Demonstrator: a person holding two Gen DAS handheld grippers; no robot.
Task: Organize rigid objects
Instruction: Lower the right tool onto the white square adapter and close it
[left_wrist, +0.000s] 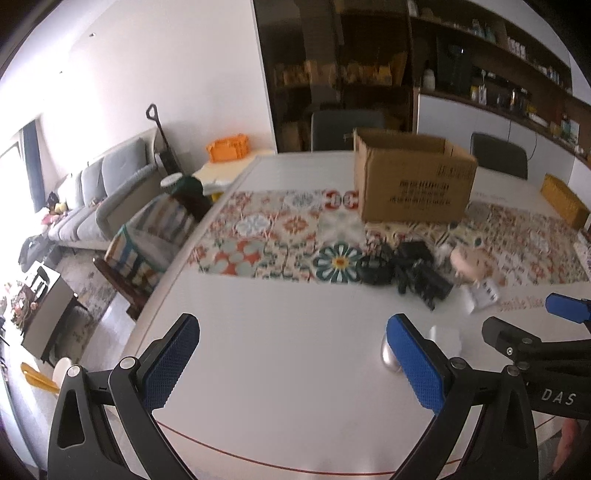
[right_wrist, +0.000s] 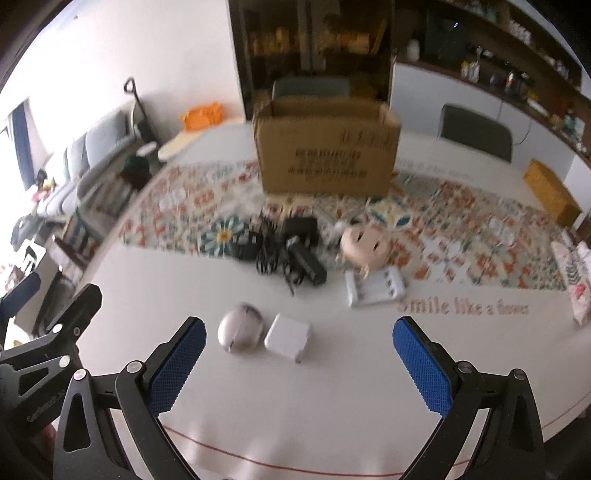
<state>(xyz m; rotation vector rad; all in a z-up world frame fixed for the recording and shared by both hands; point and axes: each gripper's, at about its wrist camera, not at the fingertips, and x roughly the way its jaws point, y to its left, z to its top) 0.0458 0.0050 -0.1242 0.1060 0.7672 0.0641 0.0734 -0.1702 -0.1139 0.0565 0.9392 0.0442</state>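
Observation:
A round silver mouse (right_wrist: 241, 333) and a white square charger (right_wrist: 288, 336) lie side by side on the white table, just ahead of my right gripper (right_wrist: 297, 352), which is open and empty. Further back lie black adapters with tangled cables (right_wrist: 286, 253), a pink doll head (right_wrist: 364, 245) and a white battery charger (right_wrist: 375, 288). An open cardboard box (right_wrist: 327, 151) stands behind them on the patterned mat. My left gripper (left_wrist: 291, 356) is open and empty over bare table; the mouse (left_wrist: 389, 356) peeks from behind its right finger. The box (left_wrist: 412, 177) and cables (left_wrist: 404, 267) lie beyond.
A patterned mat (left_wrist: 273, 236) crosses the table's middle. A yellow basket (right_wrist: 550, 192) sits at the far right, rolled cloth (right_wrist: 576, 273) at the right edge. Chairs stand behind the table, a sofa (left_wrist: 92, 195) to the left. My right gripper's frame (left_wrist: 535, 343) shows in the left view.

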